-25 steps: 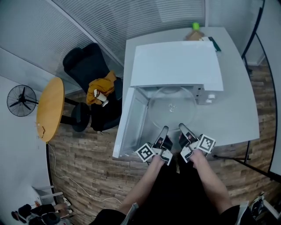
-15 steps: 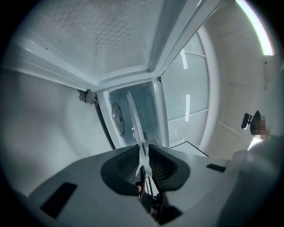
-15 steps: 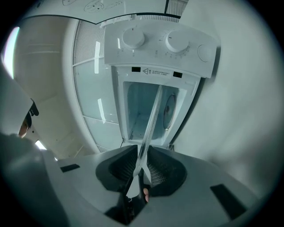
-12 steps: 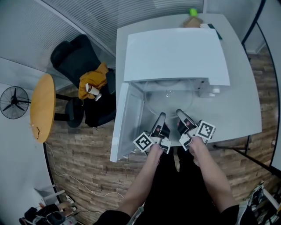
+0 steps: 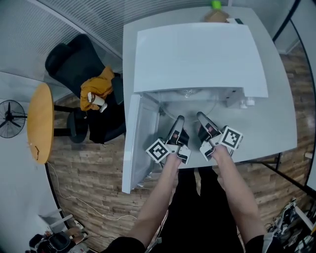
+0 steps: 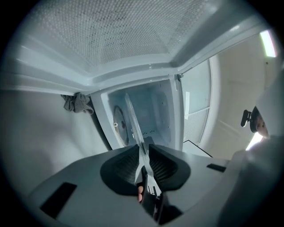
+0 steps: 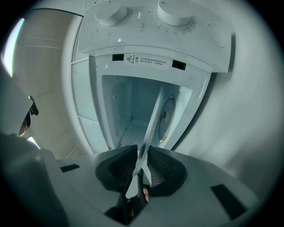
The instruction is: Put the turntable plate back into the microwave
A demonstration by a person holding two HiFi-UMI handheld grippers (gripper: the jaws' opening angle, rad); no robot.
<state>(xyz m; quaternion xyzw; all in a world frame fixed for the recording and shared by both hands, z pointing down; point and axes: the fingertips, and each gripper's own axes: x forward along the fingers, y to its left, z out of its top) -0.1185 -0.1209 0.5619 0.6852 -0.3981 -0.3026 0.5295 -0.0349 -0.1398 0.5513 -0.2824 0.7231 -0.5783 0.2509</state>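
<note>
The clear glass turntable plate (image 5: 190, 105) lies level, mostly inside the open white microwave (image 5: 197, 49), with only its near part showing under the top's front edge. My left gripper (image 5: 178, 121) holds the plate's near rim on the left. Its jaws are opening, with the glass edge (image 6: 133, 124) still between the pads (image 6: 126, 164). My right gripper (image 5: 201, 117) is shut on the rim beside it, and the plate edge (image 7: 153, 119) runs from its pads into the cavity (image 7: 128, 115). Both grippers (image 6: 143, 155) (image 7: 142, 155) point level into the oven.
The microwave door (image 5: 133, 143) hangs open to the left. Two control knobs (image 7: 175, 11) sit on the front panel. The oven stands on a white table (image 5: 276, 123). Left of it are a black chair with a yellow cloth (image 5: 96, 91), a round wooden table (image 5: 39, 121) and a fan (image 5: 9, 118).
Both grippers have pushed forward with the plate. It has slid from in front of the oven to mostly under its top.
</note>
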